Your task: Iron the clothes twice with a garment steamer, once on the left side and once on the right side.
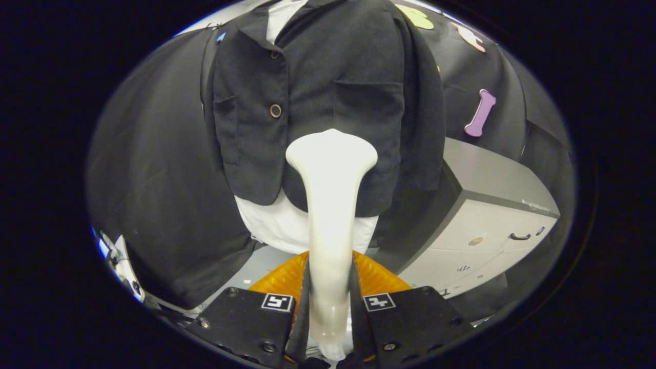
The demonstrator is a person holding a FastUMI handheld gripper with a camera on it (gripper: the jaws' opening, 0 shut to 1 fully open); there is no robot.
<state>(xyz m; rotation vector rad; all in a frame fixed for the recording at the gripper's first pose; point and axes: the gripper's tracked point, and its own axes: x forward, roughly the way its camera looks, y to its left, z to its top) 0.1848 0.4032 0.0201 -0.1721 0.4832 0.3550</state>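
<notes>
A white garment steamer stands upright between my fingers, and my gripper is shut on its handle. Its wide head rests against the lower right panel of a black jacket, just below the right chest pocket. The jacket hangs over a white shirt, whose hem shows under the jacket's edge. A round button sits on the jacket's left panel, left of the steamer head. Whether the head touches the cloth or hovers just off it I cannot tell.
An orange ribbed hose or base shows just behind my fingers. A grey and white cabinet with a drawer handle stands to the right of the jacket. Black cloth wall hangs to the left.
</notes>
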